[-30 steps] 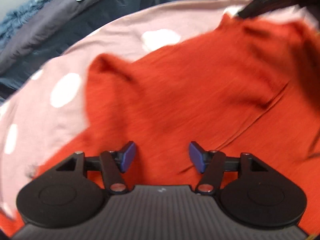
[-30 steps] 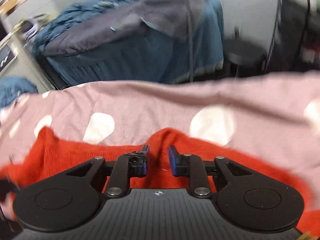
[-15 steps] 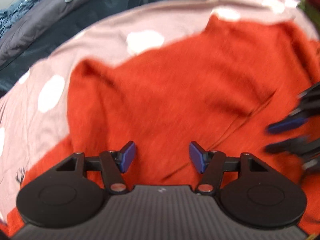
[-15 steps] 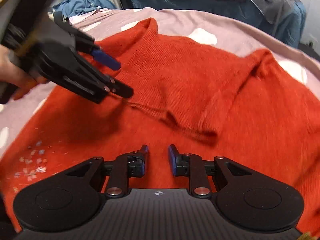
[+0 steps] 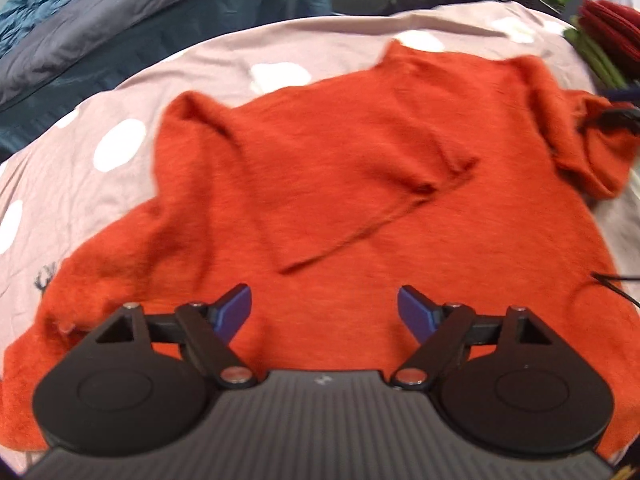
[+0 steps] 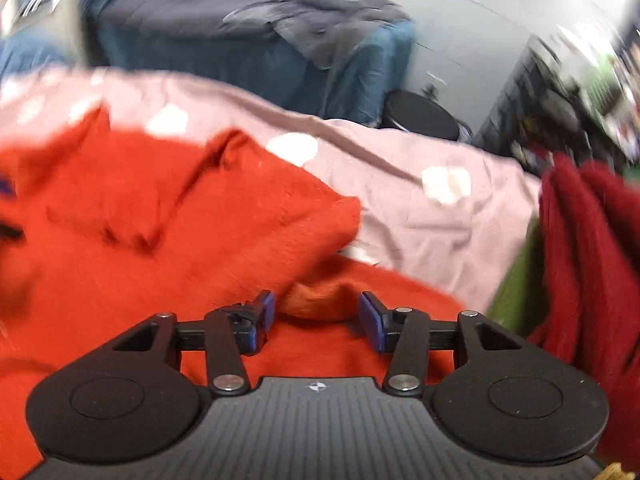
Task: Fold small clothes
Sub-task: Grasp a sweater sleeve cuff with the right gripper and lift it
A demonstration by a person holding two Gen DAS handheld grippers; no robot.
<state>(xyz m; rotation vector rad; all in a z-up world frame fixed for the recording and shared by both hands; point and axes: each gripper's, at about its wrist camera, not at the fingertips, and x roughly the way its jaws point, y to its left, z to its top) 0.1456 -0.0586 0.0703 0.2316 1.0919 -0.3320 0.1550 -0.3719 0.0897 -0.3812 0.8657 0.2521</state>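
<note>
An orange knit sweater [image 5: 328, 168] lies spread on a pink sheet with white dots [image 5: 120, 144]; one sleeve is folded across its body. My left gripper [image 5: 324, 312] is open and empty, hovering over the sweater's lower part. My right gripper [image 6: 316, 320] is open, its jaws either side of a bunched fold of the sweater [image 6: 320, 300] at its right sleeve. The sweater also fills the left of the right wrist view [image 6: 140, 240]. The right gripper's tip shows at the right edge of the left wrist view [image 5: 616, 116].
A stack of folded dark red [image 6: 588, 248] and green [image 6: 516, 288] clothes stands to the right on the sheet; it also shows in the left wrist view [image 5: 608, 24]. Behind the bed are a grey and blue covered sofa [image 6: 260, 48] and a black stool [image 6: 420, 116].
My right gripper has swung from the sweater's middle to its right sleeve and opened wider around a fold. My left gripper has pulled back a little, staying open.
</note>
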